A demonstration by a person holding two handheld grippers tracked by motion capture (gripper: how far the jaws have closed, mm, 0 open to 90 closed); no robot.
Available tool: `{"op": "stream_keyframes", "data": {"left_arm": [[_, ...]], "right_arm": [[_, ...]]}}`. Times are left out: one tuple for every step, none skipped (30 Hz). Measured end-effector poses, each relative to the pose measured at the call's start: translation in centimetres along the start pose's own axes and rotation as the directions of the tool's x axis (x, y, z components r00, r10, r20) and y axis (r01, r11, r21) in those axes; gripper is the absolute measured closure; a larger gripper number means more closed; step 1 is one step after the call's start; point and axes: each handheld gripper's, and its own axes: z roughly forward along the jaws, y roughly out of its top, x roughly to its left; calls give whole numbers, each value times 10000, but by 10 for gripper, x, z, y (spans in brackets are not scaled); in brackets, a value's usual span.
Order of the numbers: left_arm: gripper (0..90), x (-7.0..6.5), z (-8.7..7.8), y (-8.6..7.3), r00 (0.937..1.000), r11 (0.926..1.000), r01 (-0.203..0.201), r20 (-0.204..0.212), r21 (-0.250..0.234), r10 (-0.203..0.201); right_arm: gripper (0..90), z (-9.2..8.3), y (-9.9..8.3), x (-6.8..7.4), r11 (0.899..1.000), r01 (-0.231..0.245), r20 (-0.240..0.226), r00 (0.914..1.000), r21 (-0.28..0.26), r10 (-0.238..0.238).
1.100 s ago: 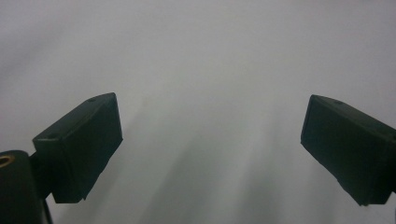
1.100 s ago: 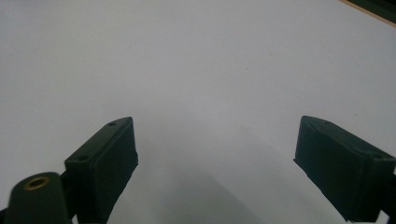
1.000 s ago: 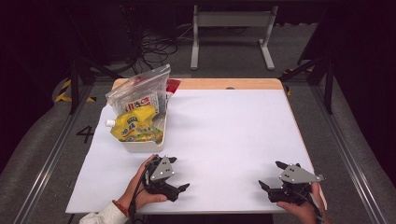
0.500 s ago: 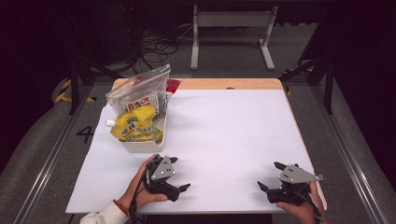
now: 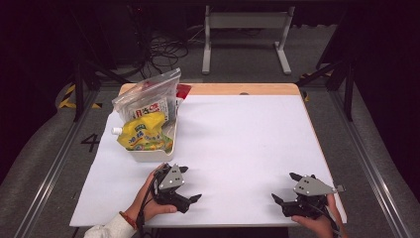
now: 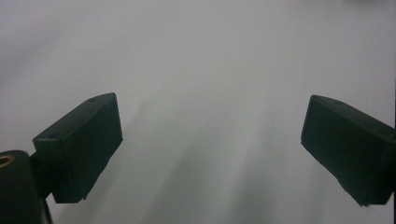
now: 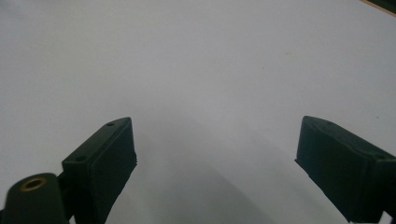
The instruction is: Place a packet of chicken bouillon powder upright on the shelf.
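Observation:
My left gripper (image 5: 190,184) rests low on the white table sheet (image 5: 237,144) near the front edge, held by a hand with a white sleeve. It is open, jaws wide apart with nothing between them. In the left gripper view the left gripper (image 6: 211,140) has bare white sheet ahead of it. My right gripper (image 5: 285,187) sits at the front right corner, also open and empty. The right gripper (image 7: 215,156) looks along plain white sheet in its own view.
A white tray (image 5: 148,155) stands at the left of the table, just beyond the left gripper. It holds a yellow spouted pouch (image 5: 143,135) and a clear zip bag (image 5: 148,99) of packets. A red item (image 5: 183,90) lies behind it. A wooden table edge (image 5: 247,89) runs along the back.

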Motion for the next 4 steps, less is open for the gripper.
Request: {"op": "stream_keyframes", "data": {"left_arm": [[60,0,0,0,10000,10000,16,7,2,-16],[59,0,0,0,10000,10000,26,12,14,-26],[60,0,0,0,10000,10000,19,3,23,-19],[59,0,0,0,10000,10000,9,-17,23,-9]], "right_arm": [[117,0,0,0,10000,-15,17,10000,6,15],[116,0,0,1,10000,-5,24,10000,-1,5],[116,0,0,1,10000,-14,16,10000,-3,14],[116,0,0,1,10000,-22,-9,10000,-8,22]]}}
